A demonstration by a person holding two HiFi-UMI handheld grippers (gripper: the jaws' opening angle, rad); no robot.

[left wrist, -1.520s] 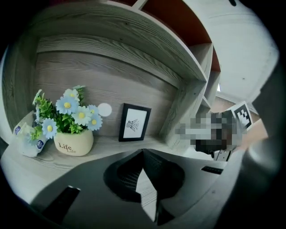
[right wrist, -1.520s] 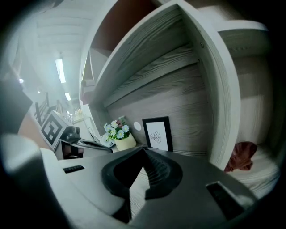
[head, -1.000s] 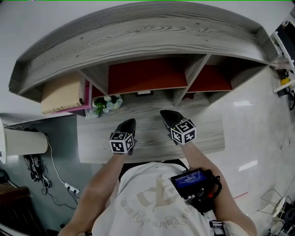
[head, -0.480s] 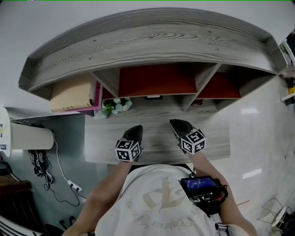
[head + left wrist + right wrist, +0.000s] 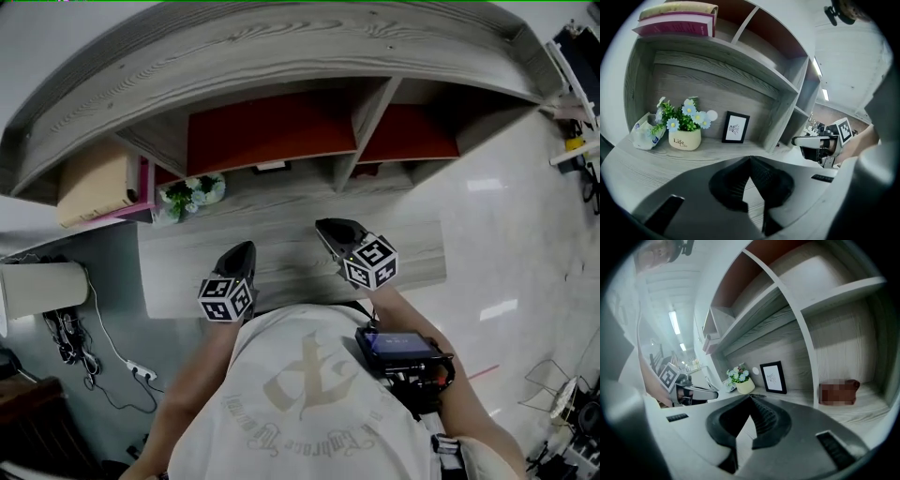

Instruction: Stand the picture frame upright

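We have both forearms stretched forward over the grey wood-grain table (image 5: 412, 255), side by side and apart. The left hand-held gripper (image 5: 245, 249) points toward the shelf unit with its nose dipped, and the right hand-held gripper (image 5: 324, 228) points the same way, tipped down a little less. In the left gripper view the jaws are pressed together with nothing between them. It's the same on the right: jaws closed tight and empty. Neither touches anything, and both hang above the tabletop. The small black picture frame with a white print (image 5: 736, 127) is at the back of the table, under the lowest shelf board. It stands upright on its bottom edge against the grey back panel, its face toward us. Just beside it is the cream flowerpot of blue and white daisies (image 5: 684, 138), close but not touching. The frame is well ahead of both grippers.
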